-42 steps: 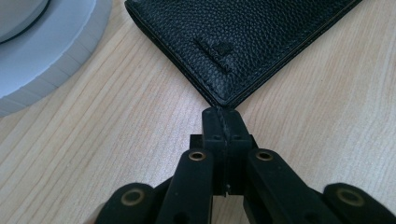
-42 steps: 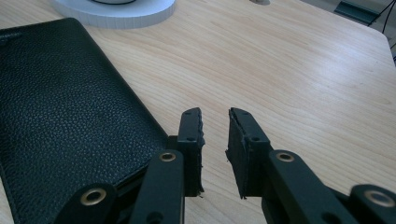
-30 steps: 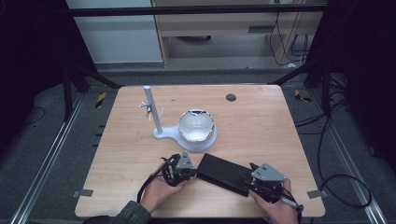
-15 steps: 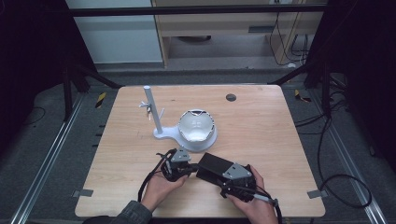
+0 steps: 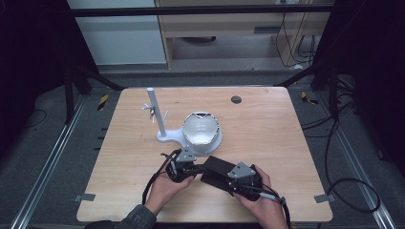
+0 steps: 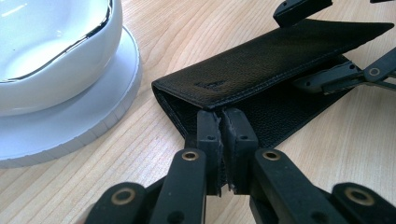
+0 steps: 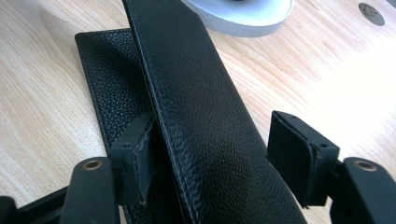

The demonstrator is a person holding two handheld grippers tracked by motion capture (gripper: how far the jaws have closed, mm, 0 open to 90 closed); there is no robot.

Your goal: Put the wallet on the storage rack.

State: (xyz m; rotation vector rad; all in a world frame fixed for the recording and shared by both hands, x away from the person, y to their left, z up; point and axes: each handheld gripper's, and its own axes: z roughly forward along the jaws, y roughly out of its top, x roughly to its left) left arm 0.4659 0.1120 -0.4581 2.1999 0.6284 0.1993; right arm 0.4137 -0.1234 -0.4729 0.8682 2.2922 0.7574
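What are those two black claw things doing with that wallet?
A person is opening a black leather wallet on a wooden table with two hand-held grippers. The left gripper is pinched shut on the wallet's lower layer at one end, holding it down. The right gripper has its jaws around the raised top flap at the other end; they have just been closing, but one pad is not touching yet. A white bowl sits just behind.

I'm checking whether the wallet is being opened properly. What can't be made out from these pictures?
- Wallet interior: left gripper view, upper flap covers it.
- Embossed mark: left gripper view, too small.
- Right gripper grip: right gripper view, flap hides the left pad's face.
- Bowl: left gripper view, cut by frame edge.
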